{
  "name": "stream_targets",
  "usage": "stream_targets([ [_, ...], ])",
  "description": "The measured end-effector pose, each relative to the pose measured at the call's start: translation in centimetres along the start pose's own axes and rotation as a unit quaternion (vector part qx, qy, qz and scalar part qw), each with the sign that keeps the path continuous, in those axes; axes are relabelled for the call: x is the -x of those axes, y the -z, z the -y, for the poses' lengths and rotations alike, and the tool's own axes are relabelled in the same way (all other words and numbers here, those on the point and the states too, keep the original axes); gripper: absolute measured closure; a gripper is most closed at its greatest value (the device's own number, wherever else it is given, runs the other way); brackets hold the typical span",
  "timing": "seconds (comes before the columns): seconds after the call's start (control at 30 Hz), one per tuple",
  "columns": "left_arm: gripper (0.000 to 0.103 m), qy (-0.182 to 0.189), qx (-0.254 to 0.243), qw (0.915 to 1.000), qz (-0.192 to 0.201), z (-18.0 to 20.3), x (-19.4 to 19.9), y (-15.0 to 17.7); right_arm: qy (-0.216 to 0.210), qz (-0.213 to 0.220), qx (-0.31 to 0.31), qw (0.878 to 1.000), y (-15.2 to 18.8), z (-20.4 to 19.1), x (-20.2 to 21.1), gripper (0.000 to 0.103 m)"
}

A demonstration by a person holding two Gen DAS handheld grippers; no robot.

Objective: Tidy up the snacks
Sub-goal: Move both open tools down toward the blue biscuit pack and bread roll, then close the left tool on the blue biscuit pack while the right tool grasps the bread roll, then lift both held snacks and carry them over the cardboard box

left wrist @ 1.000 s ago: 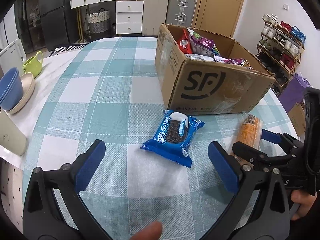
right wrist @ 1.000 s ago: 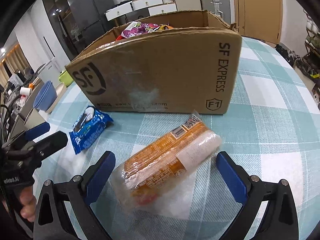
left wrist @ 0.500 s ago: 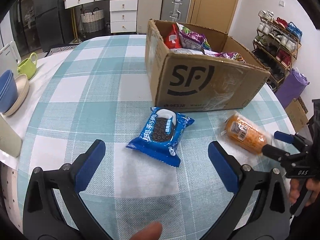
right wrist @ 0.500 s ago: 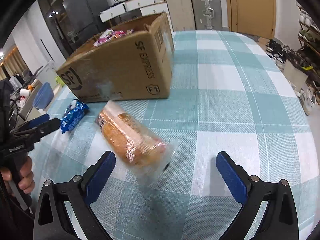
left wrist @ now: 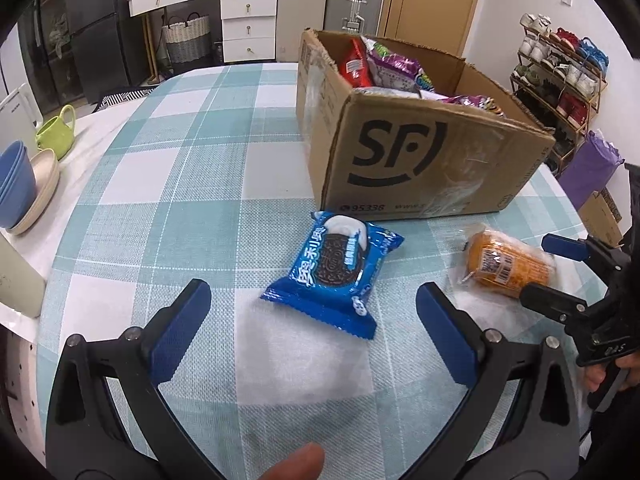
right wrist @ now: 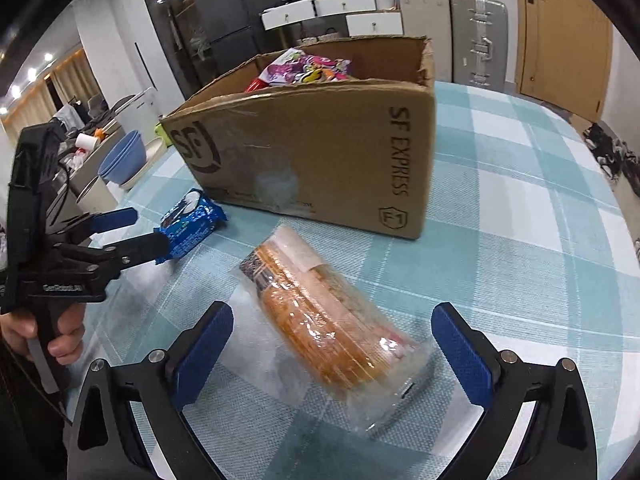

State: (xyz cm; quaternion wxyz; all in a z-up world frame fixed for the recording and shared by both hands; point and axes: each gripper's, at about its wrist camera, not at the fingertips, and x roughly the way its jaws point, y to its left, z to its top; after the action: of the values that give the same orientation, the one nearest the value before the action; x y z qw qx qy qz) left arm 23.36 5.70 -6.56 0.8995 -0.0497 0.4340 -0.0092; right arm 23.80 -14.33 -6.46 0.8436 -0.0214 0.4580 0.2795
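A blue Oreo packet [left wrist: 335, 271] lies on the checked tablecloth, just ahead of my open left gripper [left wrist: 316, 320]. It also shows in the right wrist view [right wrist: 192, 222]. An orange snack roll in clear wrap [right wrist: 324, 320] lies between the fingers of my open right gripper [right wrist: 332, 356], not clamped. It shows in the left wrist view [left wrist: 506, 264] with the right gripper [left wrist: 554, 268] around its far end. A cardboard SF box [left wrist: 420, 160] with several snack bags stands behind both; in the right wrist view it [right wrist: 320, 148] is straight ahead.
Blue and beige bowls [left wrist: 20, 188] and a green cup [left wrist: 56, 134] sit at the table's left edge. A pale container [left wrist: 16, 276] stands near the left front. Drawers, suitcases and a shoe rack [left wrist: 560, 80] are beyond the table.
The right gripper swung back toward the box and closed in around the orange roll. The left gripper moved forward, closer to the Oreo packet. Both stayed open.
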Motion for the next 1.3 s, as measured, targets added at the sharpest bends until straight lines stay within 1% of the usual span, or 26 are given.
stream_targets([
  [0.03,0.001,-0.002,0.001,1.0,-0.008,-0.1,-0.5,-0.1,-0.006,-0.002,0.0,1.0,0.1,0.0,0.0,0.008],
  [0.07,0.001,-0.001,0.0,0.9999,-0.013,-0.1,-0.9,-0.2,-0.014,-0.007,0.002,1.0,0.3,-0.2,-0.1,0.016],
  [0.1,0.001,-0.001,-0.001,0.9999,-0.017,0.0,-1.2,-0.2,-0.017,-0.01,0.005,1.0,0.4,-0.3,-0.1,0.019],
  [0.2,0.001,0.001,-0.007,0.9997,-0.023,0.2,-2.2,-0.4,-0.007,-0.011,0.024,1.0,1.0,-1.1,0.0,0.02],
  [0.3,0.001,-0.001,-0.01,0.9996,-0.028,0.3,-3.0,-0.6,-0.011,-0.01,0.019,1.0,1.0,-1.2,-0.3,0.02],
  [0.37,0.001,0.0,-0.012,0.9994,-0.031,0.4,-3.4,-0.7,-0.004,-0.01,0.024,1.0,0.9,-1.4,-0.4,0.027],
  [0.4,0.001,0.0,-0.014,0.9994,-0.031,0.4,-3.5,-0.7,-0.004,-0.01,0.025,1.0,0.9,-1.5,-0.5,0.028],
  [0.43,0.004,0.0,-0.017,0.9994,-0.031,0.5,-3.6,-0.8,-0.003,-0.01,0.026,1.0,0.9,-1.6,-0.5,0.028],
  [0.47,0.009,0.001,-0.019,0.9993,-0.032,0.6,-3.6,-0.7,-0.003,-0.009,0.026,1.0,0.9,-1.7,-0.6,0.028],
  [0.53,0.013,0.0,-0.023,0.9991,-0.035,0.7,-3.8,-0.6,0.0,-0.01,0.03,1.0,0.9,-2.0,-0.7,0.028],
  [0.6,0.016,-0.003,-0.029,0.999,-0.033,0.8,-3.8,-0.5,0.008,-0.01,0.034,0.999,1.0,-2.2,-0.8,0.031],
  [0.7,0.027,-0.006,-0.046,0.9985,-0.028,1.3,-3.6,-0.4,0.012,-0.009,0.032,0.999,1.0,-2.3,-0.9,0.034],
  [0.73,0.031,-0.006,-0.053,0.9982,-0.026,1.5,-3.6,-0.4,0.013,-0.008,0.032,0.999,1.0,-2.2,-0.9,0.037],
  [0.77,0.036,-0.005,-0.055,0.9982,-0.025,1.6,-3.5,-0.3,0.015,-0.007,0.032,0.999,1.0,-2.3,-0.8,0.044],
  [0.83,0.042,0.0,-0.054,0.9983,-0.022,1.6,-3.3,-0.3,0.019,-0.005,0.03,0.999,1.1,-2.4,-0.8,0.055],
  [0.87,0.049,0.002,-0.053,0.9984,-0.02,1.6,-3.2,-0.3,0.017,-0.004,0.03,0.999,1.1,-2.3,-0.8,0.058],
  [0.97,0.055,0.01,-0.045,0.9988,-0.015,1.3,-2.9,-0.3,0.015,0.003,0.03,0.999,1.3,-2.3,-0.3,0.066],
  [1.0,0.056,0.011,-0.044,0.9989,-0.013,1.4,-2.7,-0.1,0.014,0.004,0.028,0.999,1.3,-2.2,-0.2,0.066],
  [1.07,0.062,0.014,-0.043,0.999,-0.005,1.5,-2.2,0.1,0.01,0.005,0.024,1.0,1.5,-2.1,0.0,0.067],
  [1.3,0.063,0.025,-0.03,0.9992,0.001,1.4,-1.3,0.8,0.008,0.015,0.021,1.0,1.9,-2.1,0.5,0.068],
])
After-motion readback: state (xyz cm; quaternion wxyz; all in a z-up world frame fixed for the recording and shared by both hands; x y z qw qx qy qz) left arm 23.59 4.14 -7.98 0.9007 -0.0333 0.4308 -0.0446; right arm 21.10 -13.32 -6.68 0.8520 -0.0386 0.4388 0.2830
